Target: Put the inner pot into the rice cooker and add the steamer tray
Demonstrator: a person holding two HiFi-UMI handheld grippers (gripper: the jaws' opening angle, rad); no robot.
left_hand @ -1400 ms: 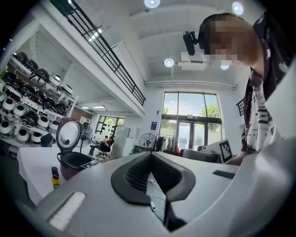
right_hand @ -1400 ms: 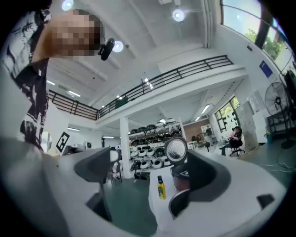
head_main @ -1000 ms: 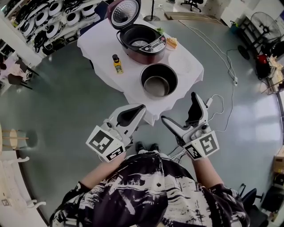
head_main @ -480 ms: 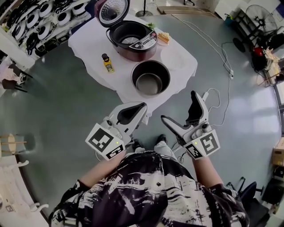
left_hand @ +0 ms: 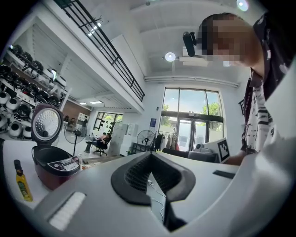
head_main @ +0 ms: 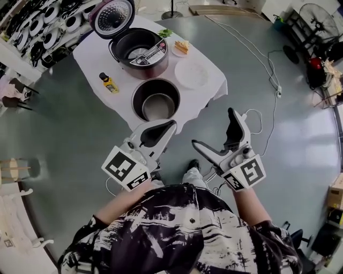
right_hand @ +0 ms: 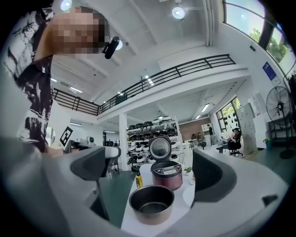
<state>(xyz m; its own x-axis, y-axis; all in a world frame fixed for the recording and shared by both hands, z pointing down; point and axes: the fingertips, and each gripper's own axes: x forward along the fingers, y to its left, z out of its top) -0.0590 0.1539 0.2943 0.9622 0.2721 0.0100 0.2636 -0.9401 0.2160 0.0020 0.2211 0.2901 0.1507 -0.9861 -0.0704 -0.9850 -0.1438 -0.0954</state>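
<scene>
The dark inner pot [head_main: 157, 100] stands empty on the white-clothed table [head_main: 209, 88], near its front edge. Behind it sits the maroon rice cooker [head_main: 138, 51] with its lid [head_main: 112, 16] up. A white round tray [head_main: 191, 74] lies to the pot's right. My left gripper [head_main: 159, 132] is shut and holds nothing, just short of the pot. My right gripper [head_main: 215, 129] is open and empty, off the table's front right. Between the right gripper's [right_hand: 150, 169] jaws I see the pot [right_hand: 151, 203] and the cooker [right_hand: 166, 178]. The left gripper [left_hand: 150, 157] points past the cooker [left_hand: 53, 164].
A yellow bottle [head_main: 109, 83] stands left of the pot, and some food [head_main: 181, 47] lies beside the cooker. Shelves of cookers [head_main: 48, 24] line the far left. A white cable [head_main: 268, 69] runs across the grey floor at the right, near a fan [head_main: 316, 24].
The table, the pot and the cooker have slid left and nearer in the head view. Both grippers keep the same pose, left shut and right open.
</scene>
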